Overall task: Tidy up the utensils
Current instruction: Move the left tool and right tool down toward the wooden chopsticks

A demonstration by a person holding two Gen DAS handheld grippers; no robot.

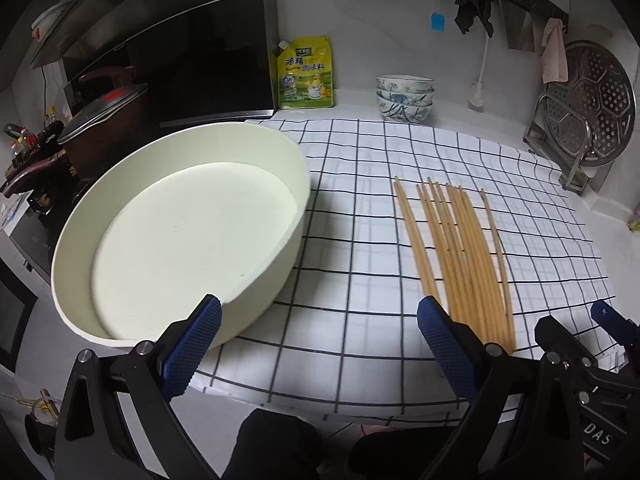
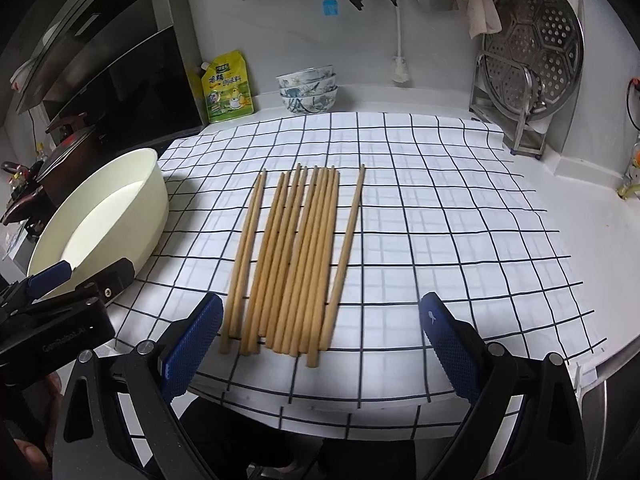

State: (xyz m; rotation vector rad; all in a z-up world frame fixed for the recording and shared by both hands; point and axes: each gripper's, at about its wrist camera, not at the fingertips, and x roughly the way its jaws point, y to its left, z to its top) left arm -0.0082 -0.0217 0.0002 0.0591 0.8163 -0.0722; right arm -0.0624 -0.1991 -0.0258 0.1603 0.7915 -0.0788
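Reference landmark: checked cloth [image 2: 440,220].

Left gripper [image 1: 320,344]: jaws spread wide, nothing held. It hovers at the cloth's near edge; its left fingertip [image 1: 200,340] overlaps the cream basin's near rim in view, contact cannot be confirmed.

Right gripper [image 2: 320,344]: jaws spread wide, empty, above the cloth's near edge, clear of the chopsticks.

Chopsticks [image 2: 296,256]: a loose side-by-side row on the cloth's middle, thick ends toward the near edge.

Cream basin [image 1: 280,152]: on the cloth's left side, left of the chopsticks.

Stacked bowls [image 2: 307,90], seasoning pouch [image 2: 228,88]
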